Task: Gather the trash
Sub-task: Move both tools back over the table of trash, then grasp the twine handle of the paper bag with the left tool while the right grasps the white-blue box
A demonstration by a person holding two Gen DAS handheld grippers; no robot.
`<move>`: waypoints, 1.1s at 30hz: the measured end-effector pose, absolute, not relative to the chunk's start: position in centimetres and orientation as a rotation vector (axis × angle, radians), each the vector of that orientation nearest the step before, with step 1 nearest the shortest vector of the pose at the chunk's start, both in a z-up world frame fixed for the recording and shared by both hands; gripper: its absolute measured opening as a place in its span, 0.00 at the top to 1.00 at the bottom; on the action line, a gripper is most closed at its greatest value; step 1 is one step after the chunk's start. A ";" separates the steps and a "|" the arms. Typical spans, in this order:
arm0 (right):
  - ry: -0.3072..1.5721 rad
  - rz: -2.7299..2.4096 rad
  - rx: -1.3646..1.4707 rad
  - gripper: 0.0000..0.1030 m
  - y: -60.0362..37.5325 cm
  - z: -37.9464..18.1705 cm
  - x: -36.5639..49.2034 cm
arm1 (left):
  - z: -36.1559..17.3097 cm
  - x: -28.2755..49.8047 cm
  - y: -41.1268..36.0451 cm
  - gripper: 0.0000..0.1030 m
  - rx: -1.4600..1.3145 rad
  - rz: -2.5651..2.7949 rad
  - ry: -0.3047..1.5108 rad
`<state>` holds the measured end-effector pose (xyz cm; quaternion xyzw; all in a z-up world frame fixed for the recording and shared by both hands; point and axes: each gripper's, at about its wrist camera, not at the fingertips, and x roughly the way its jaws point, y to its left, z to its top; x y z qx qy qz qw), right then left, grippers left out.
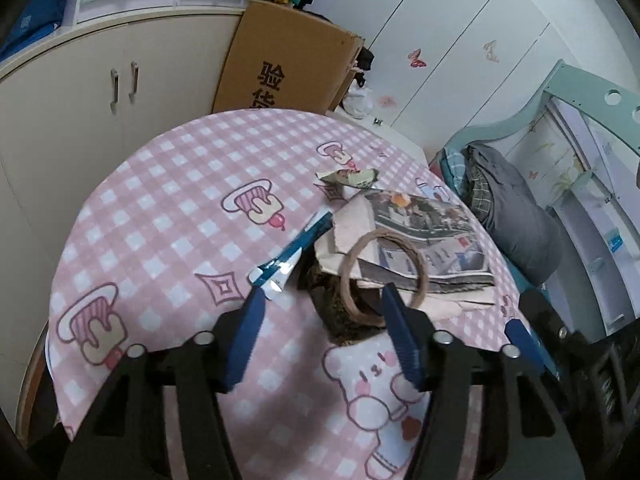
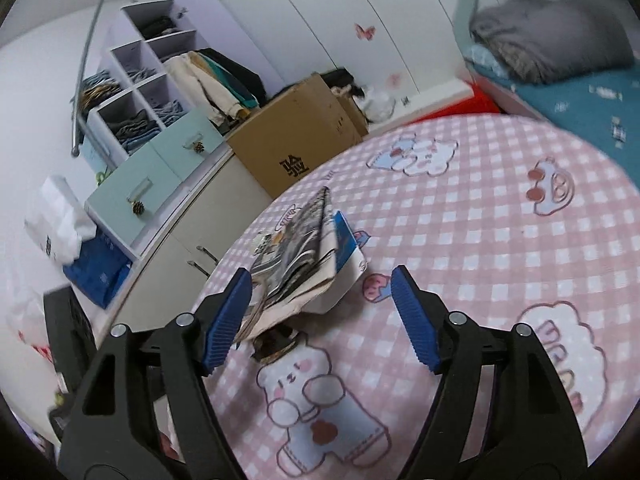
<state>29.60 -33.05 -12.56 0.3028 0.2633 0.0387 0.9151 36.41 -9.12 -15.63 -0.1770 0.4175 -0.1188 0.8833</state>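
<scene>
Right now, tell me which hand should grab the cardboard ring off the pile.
Probably left. The left tool is open, with the cardboard ring touching its right finger. The right tool faces the folded newspaper, with the ring hidden from it.

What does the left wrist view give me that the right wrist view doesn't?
Left wrist only: the blue-and-white wrapper, the crumpled wrapper farther back, and the cardboard ring lying whole on the pile. Right wrist only: the open shelf of folded clothes and a white bag. Both: the folded newspaper, the pink checked tablecloth, the cardboard box.
</scene>
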 end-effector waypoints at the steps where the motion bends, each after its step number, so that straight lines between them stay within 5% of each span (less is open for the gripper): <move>1: 0.557 0.089 0.651 0.30 -33.2 -12.9 30.3 | -15.7 36.7 -9.0 0.51 -0.370 -0.247 0.873; 8: 0.641 0.113 0.751 0.30 -32.8 -14.1 34.4 | -16.3 37.9 -8.8 0.94 -0.390 -0.277 0.892; 10: 0.645 0.113 0.734 0.33 -32.5 -14.0 34.9 | -16.3 37.9 -8.6 0.96 -0.392 -0.283 0.895; 14: 0.627 0.123 0.669 0.78 -31.8 -13.5 34.8 | -16.2 37.3 -8.1 0.97 -0.383 -0.289 0.879; 33: 0.313 0.138 0.317 0.97 -24.7 -4.5 26.9 | -11.1 30.6 3.0 0.97 -0.490 -0.180 0.711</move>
